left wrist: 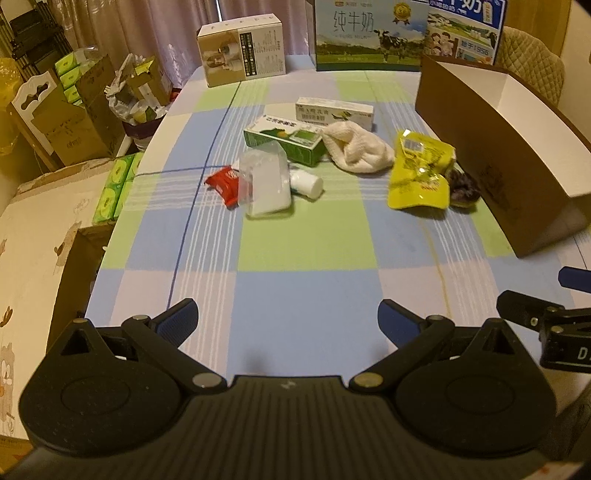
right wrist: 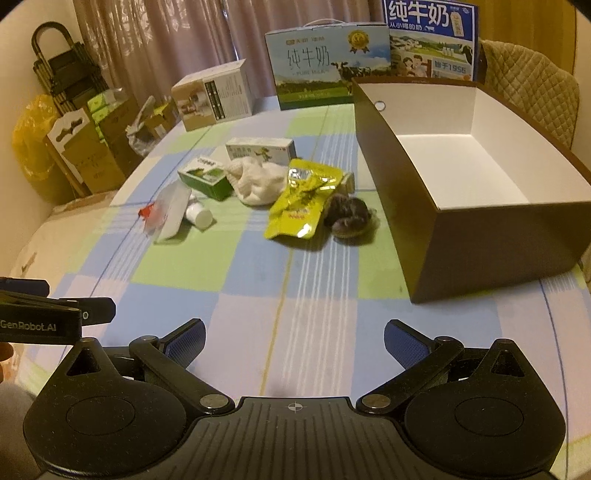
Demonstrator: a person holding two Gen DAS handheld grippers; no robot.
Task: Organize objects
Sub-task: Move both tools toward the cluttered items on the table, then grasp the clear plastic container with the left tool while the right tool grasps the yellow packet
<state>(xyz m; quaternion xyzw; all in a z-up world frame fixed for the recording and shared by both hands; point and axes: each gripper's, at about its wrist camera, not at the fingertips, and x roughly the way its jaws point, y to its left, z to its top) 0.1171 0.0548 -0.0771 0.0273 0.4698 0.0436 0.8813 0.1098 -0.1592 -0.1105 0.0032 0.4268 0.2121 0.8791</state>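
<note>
Both grippers hang low over the near edge of the checked surface point(left wrist: 303, 240), side by side and pointing toward the clutter. The left gripper point(left wrist: 288, 321) has its jaws spread wide with nothing between them; the right gripper point(right wrist: 294, 341) is the same, jaws spread and bare cloth between the blue pads. From the left wrist view, a part of the right gripper shows at the right edge, close beside.

Well ahead of the left jaws, from left to right: one red packet point(left wrist: 223, 182), partly under one clear plastic bag point(left wrist: 264, 182), which leans over one small white bottle point(left wrist: 306, 182) lying on its side. Behind them are two flat cartons, one green point(left wrist: 284, 142) and one white point(left wrist: 334, 112). To the right of these sits one crumpled white cloth point(left wrist: 358, 149), touching the green carton's end.

Ahead of the right jaws and a little left lies one yellow snack pouch point(right wrist: 303, 199), with one dark wrapped lump point(right wrist: 349, 216) just beside it. Ahead and right stands one open cardboard box point(right wrist: 480, 229), white inside, holding nothing that I can see.

At the far edge stand one beige box point(left wrist: 242, 50) and two milk cartons point(left wrist: 369, 35).
</note>
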